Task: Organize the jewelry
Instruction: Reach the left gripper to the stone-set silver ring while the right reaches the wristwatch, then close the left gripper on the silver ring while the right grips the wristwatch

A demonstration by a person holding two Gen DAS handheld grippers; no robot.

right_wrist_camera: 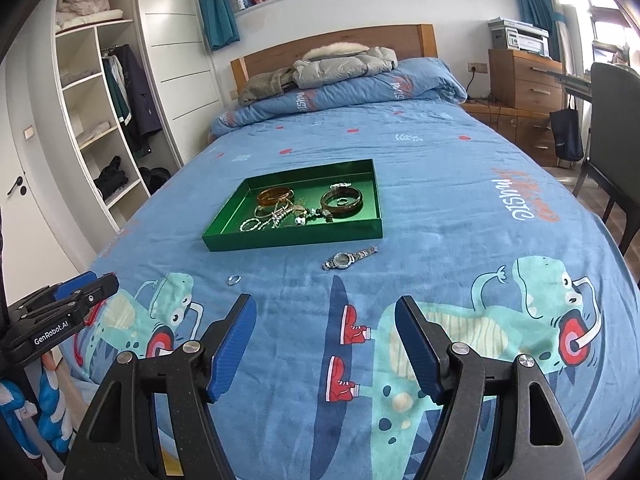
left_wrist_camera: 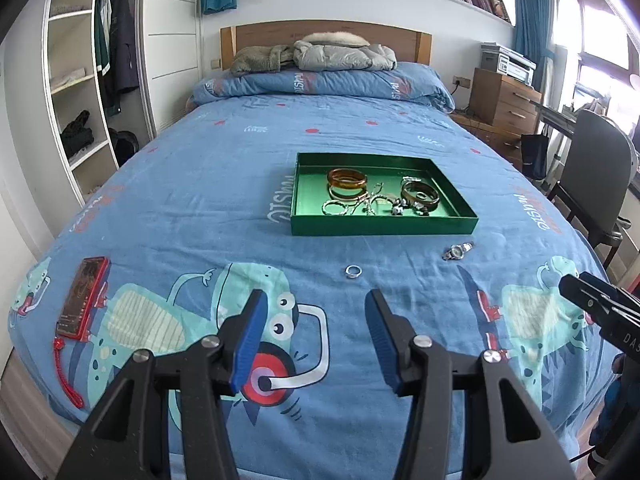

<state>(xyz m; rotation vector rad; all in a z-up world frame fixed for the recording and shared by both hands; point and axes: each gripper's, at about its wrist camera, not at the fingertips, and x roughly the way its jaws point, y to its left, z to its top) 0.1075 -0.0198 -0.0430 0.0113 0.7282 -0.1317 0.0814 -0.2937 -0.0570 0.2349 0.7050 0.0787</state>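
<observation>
1. Surface: a bed (left_wrist_camera: 200, 184) covered by a blue cartoon-print cover fills both views; folded jackets (left_wrist_camera: 320, 54) lie at the wooden headboard, upper centre.
2. Task items: a green tray (left_wrist_camera: 304, 200) sits at frame centre on the cover. It holds amber bangles (left_wrist_camera: 347, 179), a brown bangle (left_wrist_camera: 420, 194), thin silver rings and beaded pieces, bunched toward its near right part.
3. Loose items: a silver wristwatch (right_wrist_camera: 349, 259) lies on the cover just below the tray's near edge. A small ring (left_wrist_camera: 353, 271) lies left of the watch, nearer the lower frame, apart from both.
4. Left gripper (left_wrist_camera: 316, 308): jaws apart, blue pads facing, nothing between them; touches nothing. The ring lies just above the gap in the left wrist view.
5. Right gripper (right_wrist_camera: 326, 312): jaws apart and empty, over the cover. The watch lies above the gap in the right wrist view.
6. Other objects: a red phone (left_wrist_camera: 82, 298) with a cord lies at lower left of the left wrist view.
7. Room: open wardrobe shelving (left_wrist_camera: 76, 80) at upper left, a book shelf along the top, a wooden drawer unit (right_wrist_camera: 528, 80) with a printer and a dark chair (left_wrist_camera: 592, 168) at right.
</observation>
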